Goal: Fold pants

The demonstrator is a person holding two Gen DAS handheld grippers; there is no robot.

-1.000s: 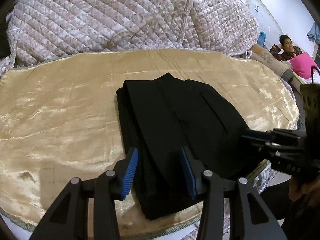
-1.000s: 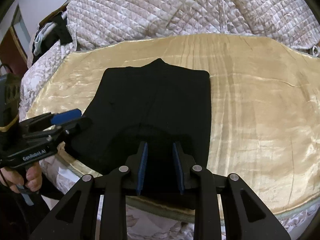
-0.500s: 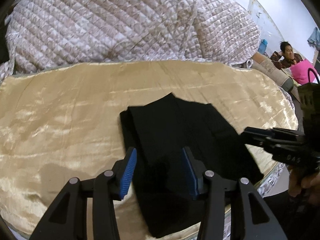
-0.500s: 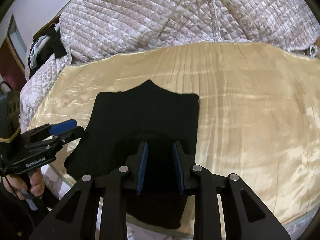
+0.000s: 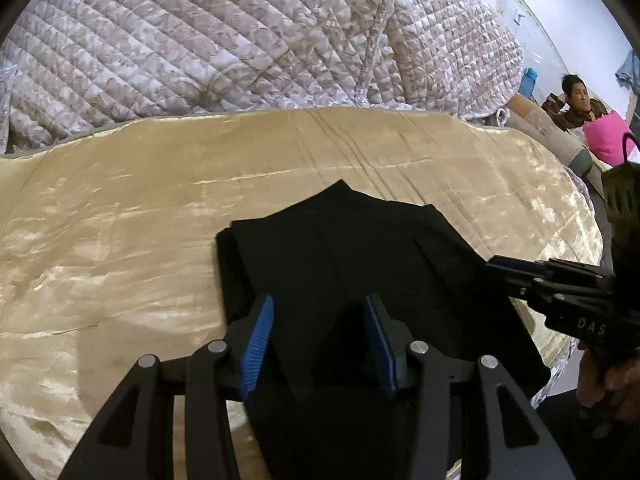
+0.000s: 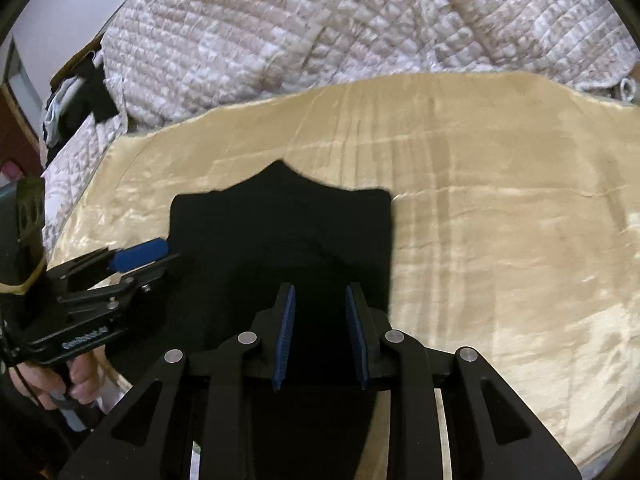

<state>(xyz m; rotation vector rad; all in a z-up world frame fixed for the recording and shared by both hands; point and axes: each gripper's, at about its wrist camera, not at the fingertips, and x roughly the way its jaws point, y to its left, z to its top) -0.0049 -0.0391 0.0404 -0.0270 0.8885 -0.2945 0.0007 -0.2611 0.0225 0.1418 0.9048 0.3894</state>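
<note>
The black pants (image 5: 352, 264) lie folded into a flat block on the gold satin sheet (image 5: 120, 240), near its front edge; they also show in the right wrist view (image 6: 288, 232). My left gripper (image 5: 318, 312) hovers open over the near end of the pants, nothing between its blue pads. My right gripper (image 6: 320, 300) is open too, jaws a narrower gap apart, above the near right part of the pants. Each gripper shows in the other's view: the right one (image 5: 516, 270) at the pants' right edge, the left one (image 6: 148, 256) at their left edge.
A quilted pale bedspread (image 5: 240, 40) is heaped behind the sheet. A seated person (image 5: 576, 100) and a pink item (image 5: 604, 136) are at far right. Dark clothes (image 6: 80, 100) lie at far left. The sheet's front edge (image 6: 580, 440) drops off close by.
Both grippers have drawn back and risen from the pants, which now sit lower and farther in both views. The pants have not moved on the sheet. Both grippers stay open.
</note>
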